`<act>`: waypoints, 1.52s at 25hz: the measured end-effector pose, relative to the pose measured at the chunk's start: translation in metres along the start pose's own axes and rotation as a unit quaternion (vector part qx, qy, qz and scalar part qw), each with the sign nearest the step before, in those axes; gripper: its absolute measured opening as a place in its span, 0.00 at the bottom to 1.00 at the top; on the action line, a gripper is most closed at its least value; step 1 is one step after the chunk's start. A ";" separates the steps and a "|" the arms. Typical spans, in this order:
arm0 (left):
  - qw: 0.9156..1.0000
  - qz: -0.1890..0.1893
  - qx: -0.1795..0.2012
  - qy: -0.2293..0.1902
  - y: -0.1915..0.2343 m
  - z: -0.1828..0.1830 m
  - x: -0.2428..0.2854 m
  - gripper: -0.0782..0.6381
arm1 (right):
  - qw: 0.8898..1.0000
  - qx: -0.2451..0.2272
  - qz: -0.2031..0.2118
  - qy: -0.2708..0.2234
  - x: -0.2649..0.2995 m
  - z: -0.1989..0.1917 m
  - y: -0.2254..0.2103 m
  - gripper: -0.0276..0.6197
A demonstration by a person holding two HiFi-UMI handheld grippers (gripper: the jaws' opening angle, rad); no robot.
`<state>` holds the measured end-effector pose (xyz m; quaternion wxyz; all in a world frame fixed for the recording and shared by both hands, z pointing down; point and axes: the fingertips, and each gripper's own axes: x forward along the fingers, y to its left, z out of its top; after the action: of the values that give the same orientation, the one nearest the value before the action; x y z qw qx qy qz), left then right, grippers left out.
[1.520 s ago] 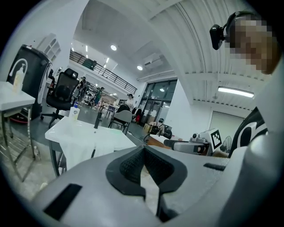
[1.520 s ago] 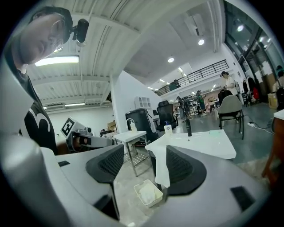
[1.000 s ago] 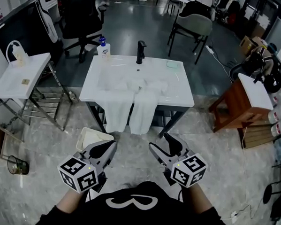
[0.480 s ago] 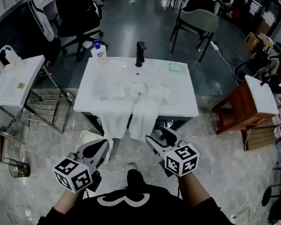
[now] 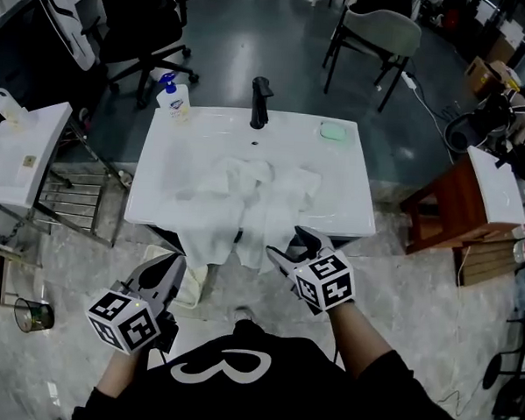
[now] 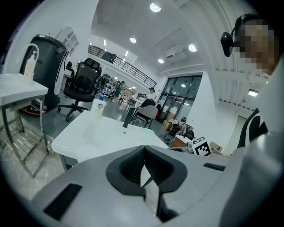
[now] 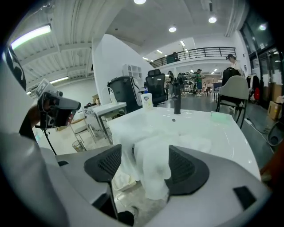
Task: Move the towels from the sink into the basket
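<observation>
White towels (image 5: 246, 191) lie bunched in the white sink (image 5: 354, 214), and two ends hang over its front edge. My right gripper (image 5: 291, 244) is just in front of the right hanging end (image 5: 263, 235). Its jaws are opening. In the right gripper view the towel (image 7: 151, 164) shows in the gap between the pads (image 7: 104, 166), which do not press on it. My left gripper (image 5: 170, 263) hangs lower left with its jaws closed together and nothing in them (image 6: 143, 153). A white basket (image 5: 191, 286) stands on the floor under the sink's left front, partly hidden by the left gripper.
On the sink's back rim stand a black faucet (image 5: 260, 101), a soap bottle (image 5: 173, 99) and a green pad (image 5: 334, 131). A white side table (image 5: 19, 161) is at left, a wooden stool (image 5: 455, 215) at right, and a small bin (image 5: 29, 314) on the floor.
The view has closed in on the sink. My right gripper has moved forward to the hanging towel ends. The left gripper has followed a little, staying low.
</observation>
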<state>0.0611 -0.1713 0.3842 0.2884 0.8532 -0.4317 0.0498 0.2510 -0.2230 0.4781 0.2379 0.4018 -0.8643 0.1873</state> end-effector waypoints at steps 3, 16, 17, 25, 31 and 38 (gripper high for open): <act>1.000 0.006 -0.008 -0.002 0.008 0.003 0.011 0.12 | 0.999 -0.021 -0.009 0.028 0.016 -0.010 -0.017 0.52; 0.999 0.026 -0.017 -0.010 0.034 0.004 0.038 0.12 | 0.991 -0.060 -0.009 0.117 0.055 -0.038 -0.043 0.52; 0.999 0.026 -0.018 -0.009 0.036 0.003 0.041 0.12 | 0.990 -0.070 -0.013 0.121 0.057 -0.038 -0.044 0.52; 1.000 0.021 -0.014 -0.002 0.036 -0.001 0.052 0.12 | 0.980 -0.140 -0.023 0.139 0.062 -0.041 -0.047 0.43; 0.999 0.033 -0.009 0.008 0.036 0.001 0.043 0.12 | 0.977 -0.154 -0.013 0.144 0.059 -0.040 -0.039 0.30; 0.999 0.032 0.002 0.011 0.030 0.007 0.027 0.12 | 0.991 -0.071 -0.018 0.114 0.053 -0.035 -0.037 0.24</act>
<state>0.0537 -0.2080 0.4009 0.2895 0.8389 -0.4556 0.0697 0.2596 -0.2595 0.5412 0.3659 0.3752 -0.8354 0.1657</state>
